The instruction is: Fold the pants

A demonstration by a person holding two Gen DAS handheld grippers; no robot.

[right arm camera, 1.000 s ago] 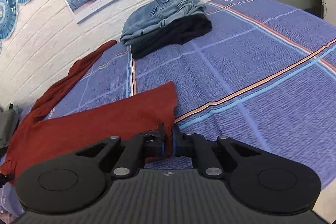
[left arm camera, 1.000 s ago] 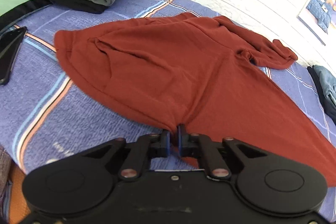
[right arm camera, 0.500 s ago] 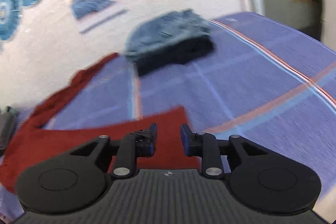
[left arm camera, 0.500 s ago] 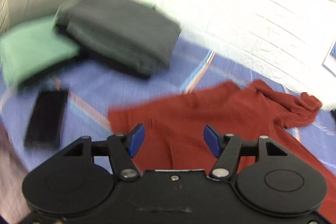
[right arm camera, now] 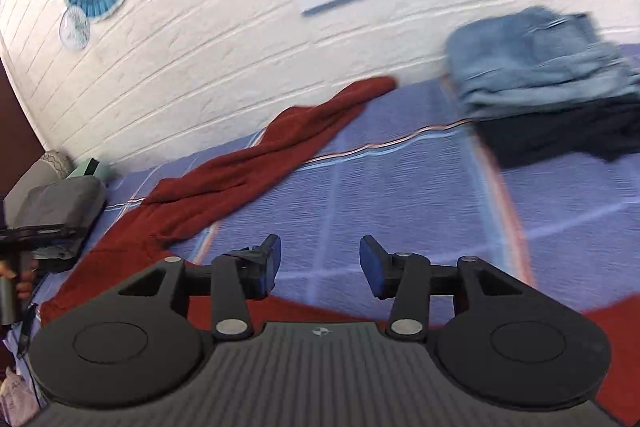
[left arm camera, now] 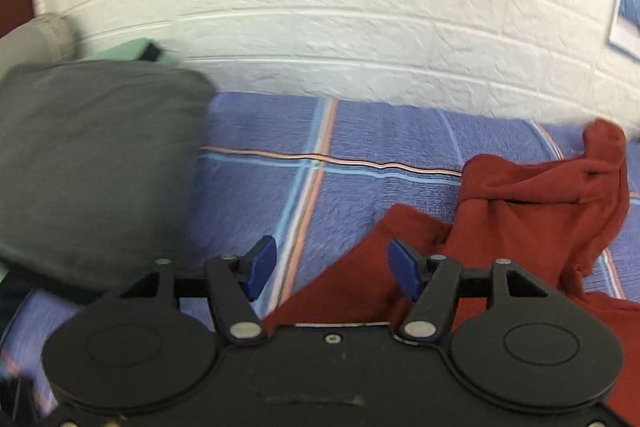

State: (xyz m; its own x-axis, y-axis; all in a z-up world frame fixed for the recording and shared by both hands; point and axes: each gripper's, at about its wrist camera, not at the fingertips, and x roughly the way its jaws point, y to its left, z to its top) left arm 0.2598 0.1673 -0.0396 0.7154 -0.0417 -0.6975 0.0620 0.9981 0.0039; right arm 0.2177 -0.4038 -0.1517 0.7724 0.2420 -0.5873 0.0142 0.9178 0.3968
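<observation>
Pants (left arm camera: 532, 223), rust-red, lie rumpled on bed (left arm camera: 360, 131), right of my left gripper (left arm camera: 332, 269), which gapes wide, empty. Right gripper (right arm camera: 320, 267) likewise spread, nothing held. Fabric looks soft, light, floppy; I'd pinch hem corners. No containers visible.

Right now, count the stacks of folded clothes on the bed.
2. A grey stack lies at the left end near the wall; a denim-on-dark stack lies at the right end. More may sit outside both views.
</observation>
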